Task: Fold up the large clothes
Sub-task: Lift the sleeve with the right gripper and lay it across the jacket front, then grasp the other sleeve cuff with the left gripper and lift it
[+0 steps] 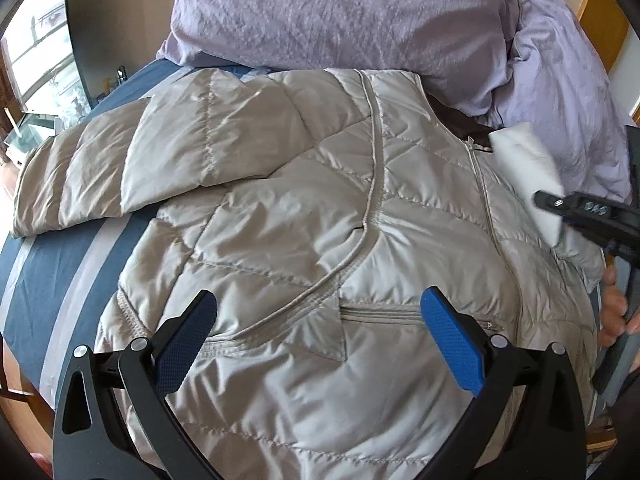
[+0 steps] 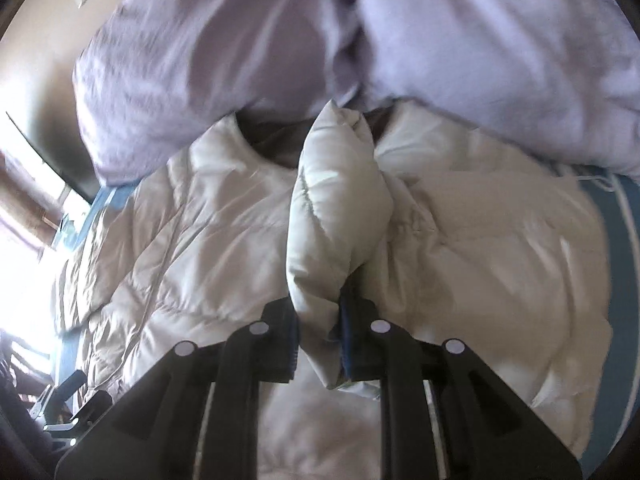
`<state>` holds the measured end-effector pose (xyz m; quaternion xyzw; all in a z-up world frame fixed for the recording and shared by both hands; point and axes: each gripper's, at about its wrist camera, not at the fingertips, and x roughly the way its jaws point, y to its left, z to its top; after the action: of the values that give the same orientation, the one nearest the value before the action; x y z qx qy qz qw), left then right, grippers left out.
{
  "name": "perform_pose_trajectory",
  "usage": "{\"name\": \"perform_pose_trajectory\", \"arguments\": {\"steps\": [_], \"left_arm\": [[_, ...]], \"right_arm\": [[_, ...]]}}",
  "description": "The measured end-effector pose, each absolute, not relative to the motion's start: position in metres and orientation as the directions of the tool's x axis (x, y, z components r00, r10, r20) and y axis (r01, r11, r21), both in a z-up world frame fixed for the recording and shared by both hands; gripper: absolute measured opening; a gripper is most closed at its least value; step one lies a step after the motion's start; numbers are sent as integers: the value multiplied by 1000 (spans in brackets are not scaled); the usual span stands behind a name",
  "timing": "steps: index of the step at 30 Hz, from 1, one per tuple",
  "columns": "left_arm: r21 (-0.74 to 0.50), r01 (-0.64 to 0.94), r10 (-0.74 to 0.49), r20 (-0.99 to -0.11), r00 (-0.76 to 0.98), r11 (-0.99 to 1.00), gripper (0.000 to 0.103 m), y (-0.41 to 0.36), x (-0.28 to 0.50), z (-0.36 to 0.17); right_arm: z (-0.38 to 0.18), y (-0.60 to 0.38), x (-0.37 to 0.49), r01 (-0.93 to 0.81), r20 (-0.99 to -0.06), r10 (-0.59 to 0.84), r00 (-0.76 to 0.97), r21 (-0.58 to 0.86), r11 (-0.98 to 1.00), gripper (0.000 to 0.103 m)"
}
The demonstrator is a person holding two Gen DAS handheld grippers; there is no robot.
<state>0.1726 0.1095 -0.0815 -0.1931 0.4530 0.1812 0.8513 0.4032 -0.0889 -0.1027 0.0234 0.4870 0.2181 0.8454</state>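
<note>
On the bed (image 1: 60,264), below the pillows (image 1: 340,12), the puffy, slippery jacket (image 1: 304,208) lies spread, its sleeve (image 2: 336,208) pinched in the right fingers (image 2: 318,344), best gripped at seams, left fingers (image 1: 318,340) wide, empty.

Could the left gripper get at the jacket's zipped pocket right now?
Probably yes. The left gripper is open and empty, and the zipped pocket lies uncovered between its fingers on the jacket. The right gripper is off to the side.

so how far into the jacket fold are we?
Done: jacket lies flat on the bed, zipped. In hand: right tongs clamp one sleeve, lifted over the body. Left: other sleeve still spread out; left tongs open, empty; no body fold.
</note>
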Motion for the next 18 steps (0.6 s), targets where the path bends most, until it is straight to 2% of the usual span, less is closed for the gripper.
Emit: {"name": "perform_pose_trajectory", "arguments": {"steps": [2,4,5,6,8,13,16,18], "left_arm": [[-164,-492,142,-839,525,855,102,114,169,-81],[-161,-500,150,-838,525,851,102,119,166,-80],[-159,-505,156,-837,525,848,102,121,165,-79],[-155,-512,165,-836,524,845,102,125,163,-79],[-150,-529,179,-836,519,835,102,134,160,-79],[-137,-573,212,-839,500,808,102,157,153,-79],[-123,-593,232,-842,486,796,102,170,151,-80],[-122,-609,238,-846,477,783,102,180,149,-81]], "right_arm": [[-111,-77,402,-357,-829,382,409,240,903,18],[-120,-72,398,-368,-849,362,385,219,904,24],[-122,-70,397,-373,-855,365,369,223,900,31],[-122,-71,396,-375,-855,373,359,234,897,43],[-115,-75,394,-378,-846,394,359,255,890,52],[-86,-90,397,-347,-789,410,458,266,899,53],[-91,-91,408,-298,-813,341,471,218,930,53],[-102,-84,414,-286,-840,290,459,169,943,59]]}}
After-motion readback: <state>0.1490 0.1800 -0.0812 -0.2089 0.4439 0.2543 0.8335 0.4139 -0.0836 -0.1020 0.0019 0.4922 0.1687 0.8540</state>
